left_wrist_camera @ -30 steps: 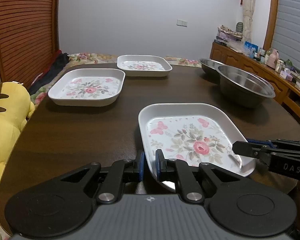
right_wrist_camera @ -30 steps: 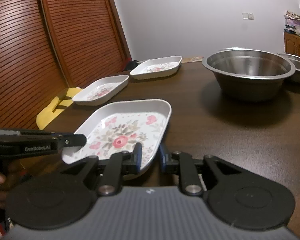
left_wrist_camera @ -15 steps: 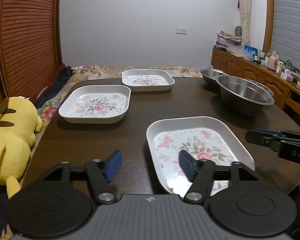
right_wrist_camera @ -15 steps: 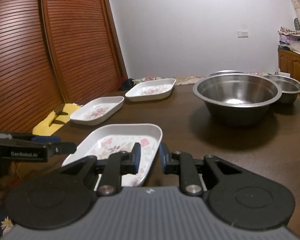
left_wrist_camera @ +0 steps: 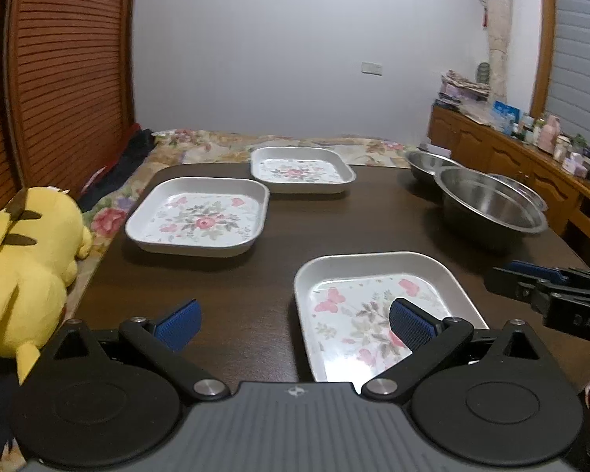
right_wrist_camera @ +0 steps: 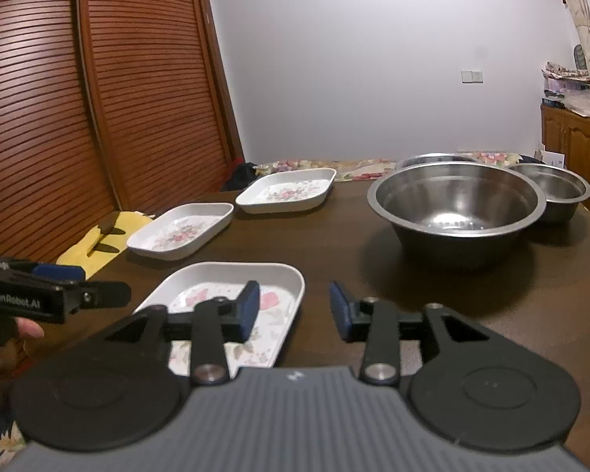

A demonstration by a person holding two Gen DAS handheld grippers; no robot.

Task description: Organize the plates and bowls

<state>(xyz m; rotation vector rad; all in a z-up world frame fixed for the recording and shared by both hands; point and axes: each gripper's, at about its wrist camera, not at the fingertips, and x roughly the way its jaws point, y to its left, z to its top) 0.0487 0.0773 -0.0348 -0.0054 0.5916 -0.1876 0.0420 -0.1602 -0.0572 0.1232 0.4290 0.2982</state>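
Both grippers off near plate (left_wrist_camera: pixel 377 295), clamped a second ago: left gripper (left_wrist_camera: pixel 293 320) jaws opening wide, right gripper (right_wrist_camera: pixel 295 308) jaws opening, nothing gripped. Plate resting on table (left_wrist_camera: pixel 334 228); placement done, stacking pending.

Three white square floral plates (left_wrist_camera: pixel 377 306) (left_wrist_camera: pixel 198 216) (left_wrist_camera: pixel 301 169) flat on dark wooden table (left_wrist_camera: pixel 334 228), well apart, large steel bowl (right_wrist_camera: pixel 456 204) upright, smaller steel bowls (right_wrist_camera: pixel 550 188) behind it

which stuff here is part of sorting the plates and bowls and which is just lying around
Job: near floral plate, middle floral plate, far floral plate, large steel bowl, smaller steel bowl.

Lying about: yellow plush toy, sideboard clutter.
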